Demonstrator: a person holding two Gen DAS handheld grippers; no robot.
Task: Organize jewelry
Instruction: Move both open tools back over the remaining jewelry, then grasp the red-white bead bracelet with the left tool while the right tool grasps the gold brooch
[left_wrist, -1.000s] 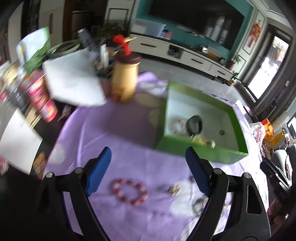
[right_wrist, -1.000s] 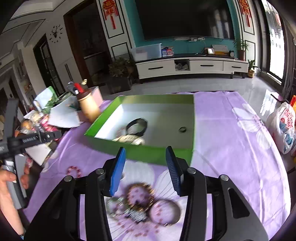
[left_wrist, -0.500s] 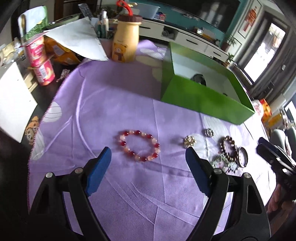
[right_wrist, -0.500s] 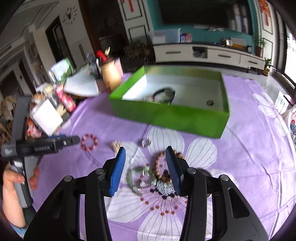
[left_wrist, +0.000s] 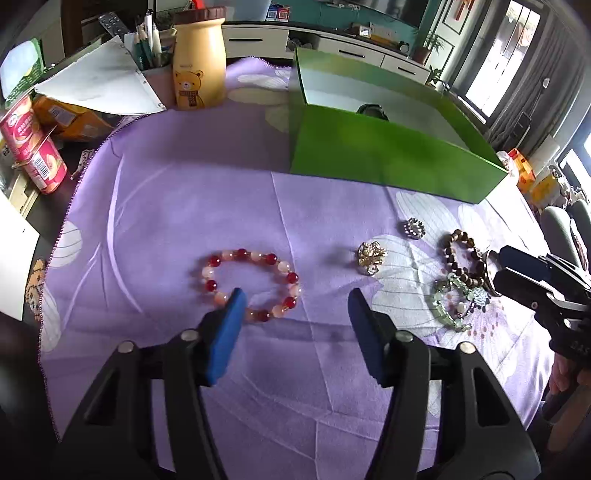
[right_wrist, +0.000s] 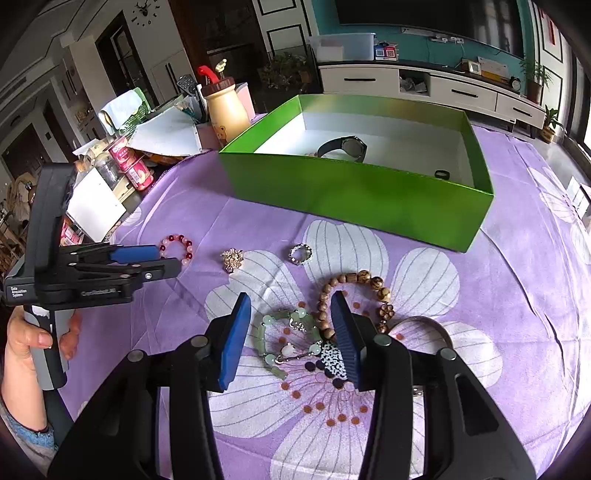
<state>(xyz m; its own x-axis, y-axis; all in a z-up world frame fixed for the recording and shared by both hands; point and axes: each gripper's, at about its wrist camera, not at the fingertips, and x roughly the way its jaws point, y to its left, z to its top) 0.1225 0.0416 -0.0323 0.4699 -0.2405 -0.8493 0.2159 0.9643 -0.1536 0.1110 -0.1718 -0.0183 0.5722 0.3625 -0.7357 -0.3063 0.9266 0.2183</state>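
A red and pink bead bracelet lies on the purple cloth; my open left gripper hovers right at its near edge, its left finger over the beads. It also shows in the right wrist view. My open right gripper straddles a green jade bracelet, with a brown wooden bead bracelet against its right finger. A gold brooch and a silver ring lie between. The green box holds a black watch and a small ring.
A yellow bear bottle, red cans, papers and pens crowd the far left of the table. A metal bangle lies by the right gripper. Snack bags sit beyond the box on the right.
Both grippers have dropped from above the box down to the cloth. The left one has closed in on the red bracelet, the right one on the jade bracelet.
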